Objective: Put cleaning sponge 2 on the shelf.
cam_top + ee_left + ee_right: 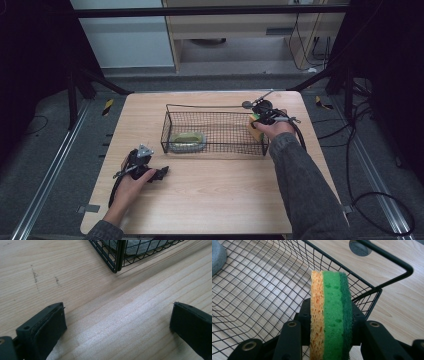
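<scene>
The sponge's (329, 315) lower end is hidden between the jaws holding it. In the left gripper view the basket (117, 257) is cut off by the top edge, and the grey thing (140, 247) inside cannot be identified.

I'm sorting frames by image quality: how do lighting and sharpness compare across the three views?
High view: the table is evenly lit, the surroundings dark, detail soft. Left gripper view: a bright sheen runs across the wood between the jaws, and the wire basket corner looks crisp. Right gripper view: the sponge is sharp and vivid, while the nearest gripper parts at the bottom blur slightly.
</scene>
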The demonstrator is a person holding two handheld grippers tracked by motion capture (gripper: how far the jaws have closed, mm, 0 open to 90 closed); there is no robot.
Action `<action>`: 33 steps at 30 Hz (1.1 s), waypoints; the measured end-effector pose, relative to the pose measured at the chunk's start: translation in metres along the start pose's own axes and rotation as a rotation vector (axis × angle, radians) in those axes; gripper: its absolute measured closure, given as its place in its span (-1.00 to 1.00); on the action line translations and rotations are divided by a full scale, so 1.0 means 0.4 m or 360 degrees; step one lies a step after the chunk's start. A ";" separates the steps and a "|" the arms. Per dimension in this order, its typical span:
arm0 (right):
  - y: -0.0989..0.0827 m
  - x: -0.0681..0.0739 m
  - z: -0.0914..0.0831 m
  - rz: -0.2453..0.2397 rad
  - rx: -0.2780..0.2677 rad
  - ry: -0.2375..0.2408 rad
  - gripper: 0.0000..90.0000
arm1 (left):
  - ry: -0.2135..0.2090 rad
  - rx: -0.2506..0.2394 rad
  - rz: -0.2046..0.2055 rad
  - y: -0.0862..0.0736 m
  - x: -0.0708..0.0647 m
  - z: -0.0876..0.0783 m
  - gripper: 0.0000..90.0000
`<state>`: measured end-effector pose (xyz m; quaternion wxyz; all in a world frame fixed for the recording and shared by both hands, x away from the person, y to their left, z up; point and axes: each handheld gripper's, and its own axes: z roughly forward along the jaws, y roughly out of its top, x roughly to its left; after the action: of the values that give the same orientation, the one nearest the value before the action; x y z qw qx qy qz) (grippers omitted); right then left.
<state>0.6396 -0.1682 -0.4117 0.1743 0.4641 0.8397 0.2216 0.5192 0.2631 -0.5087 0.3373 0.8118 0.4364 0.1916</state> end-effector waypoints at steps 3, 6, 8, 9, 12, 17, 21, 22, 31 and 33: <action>0.000 0.003 0.007 -0.0020 0.0013 -0.0007 0.43 | 0.0000 0.0000 0.0001 0.000 0.000 0.000 -1.00; 0.000 0.007 0.015 -0.0019 0.0027 -0.0010 0.43 | 0.0000 0.0000 0.0001 0.000 0.000 0.000 -1.00; 0.000 0.008 0.016 -0.0022 0.0025 -0.0009 0.43 | -0.0001 0.0000 0.0001 0.000 0.000 0.000 -1.00; 0.001 0.009 0.017 -0.0029 0.0024 -0.0009 0.43 | -0.0001 0.0000 0.0002 0.000 0.000 0.000 -1.00; 0.005 0.014 0.019 -0.0029 0.0034 -0.0014 0.42 | -0.0001 0.0000 0.0002 0.000 0.000 0.000 -1.00; 0.005 0.016 0.018 -0.0039 0.0042 -0.0013 0.38 | -0.0002 -0.0001 0.0003 0.000 0.001 0.000 -1.00; 0.004 0.020 0.006 -0.0035 0.0030 -0.0006 0.29 | -0.0002 -0.0002 0.0001 0.000 0.000 0.000 -1.00; 0.004 0.020 0.006 -0.0035 0.0030 -0.0006 0.29 | -0.0002 -0.0002 0.0001 0.000 0.000 0.000 -1.00; 0.002 0.037 -0.042 -0.0043 -0.0032 0.0004 0.29 | -0.0002 0.0006 0.0010 0.000 0.001 -0.001 -1.00; 0.001 0.042 -0.046 -0.0049 -0.0040 0.0012 0.30 | -0.0002 0.0006 0.0011 0.000 0.001 -0.001 -1.00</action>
<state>0.6219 -0.1575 -0.3974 0.1804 0.4480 0.8446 0.2311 0.5192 0.2637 -0.5085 0.3354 0.8141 0.4338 0.1912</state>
